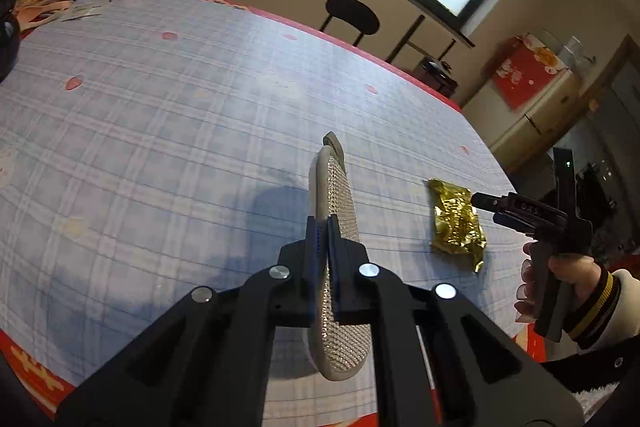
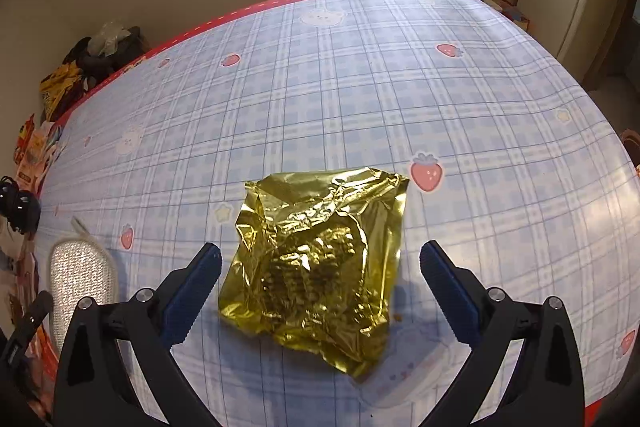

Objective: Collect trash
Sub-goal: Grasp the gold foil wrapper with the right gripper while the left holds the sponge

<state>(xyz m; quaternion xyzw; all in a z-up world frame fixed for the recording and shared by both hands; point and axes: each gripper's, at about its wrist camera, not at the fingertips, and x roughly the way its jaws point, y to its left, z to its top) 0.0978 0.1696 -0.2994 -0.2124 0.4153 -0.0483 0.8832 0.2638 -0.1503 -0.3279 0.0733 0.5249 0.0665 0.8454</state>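
Two grippers were at work over the round table [image 2: 360,75] with its blue plaid, strawberry-printed cloth. Our left gripper [image 1: 324,227] was clamped on the flat grey oval pad with the silvery mesh face [image 1: 334,195], held edge-on above the cloth and clear of it. Our right gripper [image 2: 320,251] stood wide, its blue-padded fingers [image 2: 200,275] on either side of the crumpled gold foil wrapper [image 2: 316,259], which lay flat on the cloth near the table's close edge. We could not tell whether the fingertips had reached the cloth; the pads were not pressing on the foil.

We judged the step in hand to be picking up that wrapper. To do it well, we reckoned we needed to bring the open fingers down until they nearly met the cloth, with the foil centred between them, then close slowly so the thin sheet bunched up between the pads instead of sliding out beneath them. A raised crease near the middle looked the surest bite. The mesh pad sat well to one side, so it seemed unlikely to get in the way.
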